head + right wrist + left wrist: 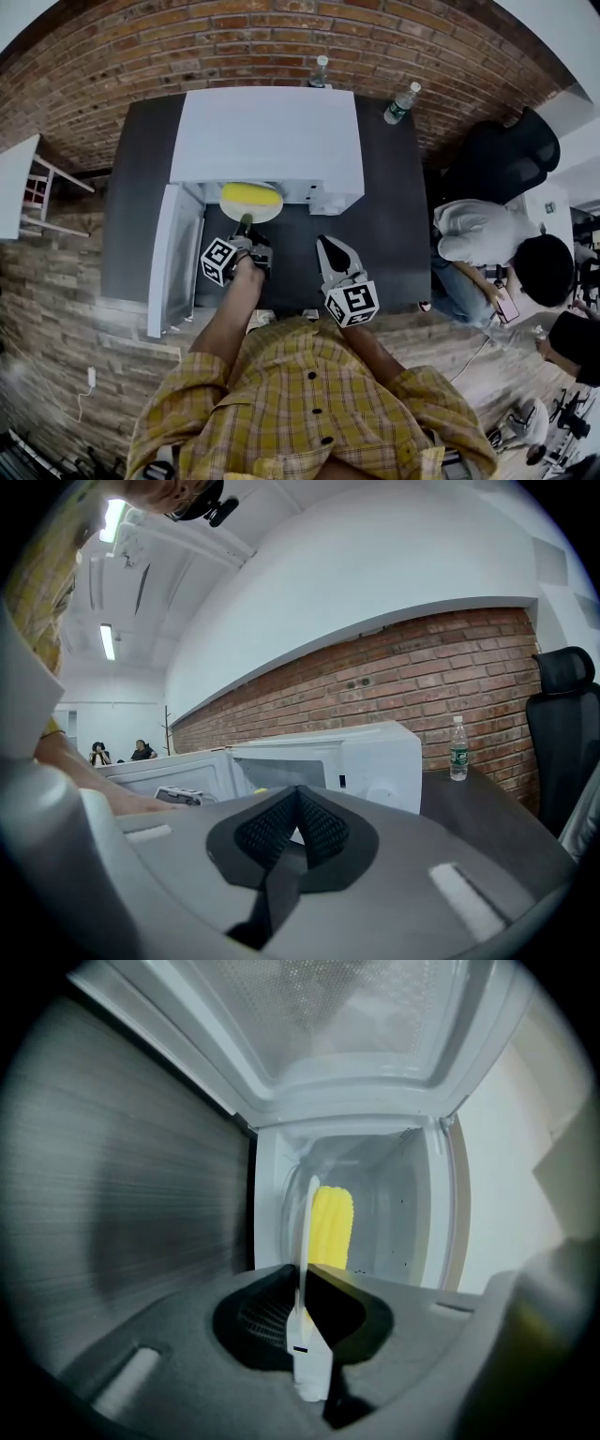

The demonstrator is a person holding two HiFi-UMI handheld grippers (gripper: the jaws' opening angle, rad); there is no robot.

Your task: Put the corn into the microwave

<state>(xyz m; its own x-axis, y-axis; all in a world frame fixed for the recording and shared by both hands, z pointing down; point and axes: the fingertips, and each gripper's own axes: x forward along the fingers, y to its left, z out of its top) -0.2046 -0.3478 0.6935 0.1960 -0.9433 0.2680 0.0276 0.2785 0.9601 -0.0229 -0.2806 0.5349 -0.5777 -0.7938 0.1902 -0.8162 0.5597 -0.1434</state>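
Observation:
A yellow corn cob (251, 195) lies on a white plate (265, 212) at the mouth of the white microwave (272, 131), whose door (173, 258) hangs open to the left. My left gripper (246, 225) is shut on the plate's near rim. In the left gripper view the plate (307, 1241) runs edge-on between the jaws of the left gripper (305, 1274), with the corn (331, 1227) just beyond it inside the oven cavity. My right gripper (330, 246) rests over the dark table to the right, its jaws together on nothing, and the right gripper (298, 799) faces the microwave (366, 761).
The microwave stands on a dark table (141, 187) against a brick wall. Two water bottles (320, 71) (401, 103) stand behind it. A black chair (506, 150) and seated people (487, 234) are at the right, beyond the table's edge.

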